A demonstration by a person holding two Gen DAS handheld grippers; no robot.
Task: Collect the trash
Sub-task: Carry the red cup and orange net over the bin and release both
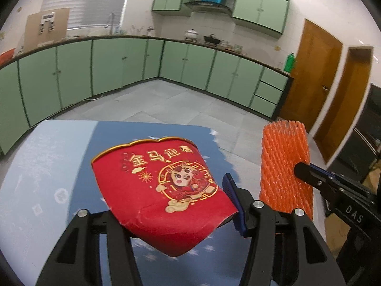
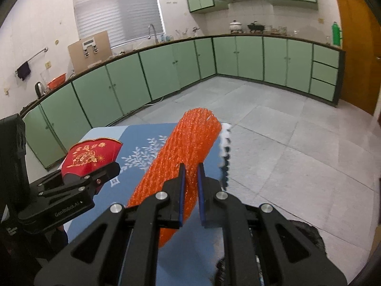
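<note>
Both pieces of trash are in hand at this moment, so the picking-up step looks complete and the carrying step is what comes next.

The left gripper point(image 1: 176, 212) holds a flattened red paper cup point(image 1: 164, 186) printed with gold characters and a cartoon figure. One blue-padded finger point(image 1: 234, 205) presses against the cup's right edge; the other finger is hidden behind the paper, so the grip reads as a pinch across the crumpled lower part. The cup appears lifted and tilted above the blue patterned cloth point(image 1: 47, 166) that covers the counter, its scalloped rim pointing away from the camera.

The right gripper point(image 2: 190, 190) has its fingers nearly pressed together on an orange foam net sleeve point(image 2: 181, 159), squeezing the soft mesh into a narrow waist between the blue pads. The sleeve sticks out forward and upward past the fingertips, and its lower end hangs free below them, over the cloth's fringed right edge. In the left wrist view the same sleeve stands just to the right of the cup, apart from it.

No bin or bag shows in either view, so where the trash must go cannot be told. The next move probably calls for keeping both pinches firm, since thin paper and springy foam can slip, while turning toward a container and releasing each item over it.
</note>
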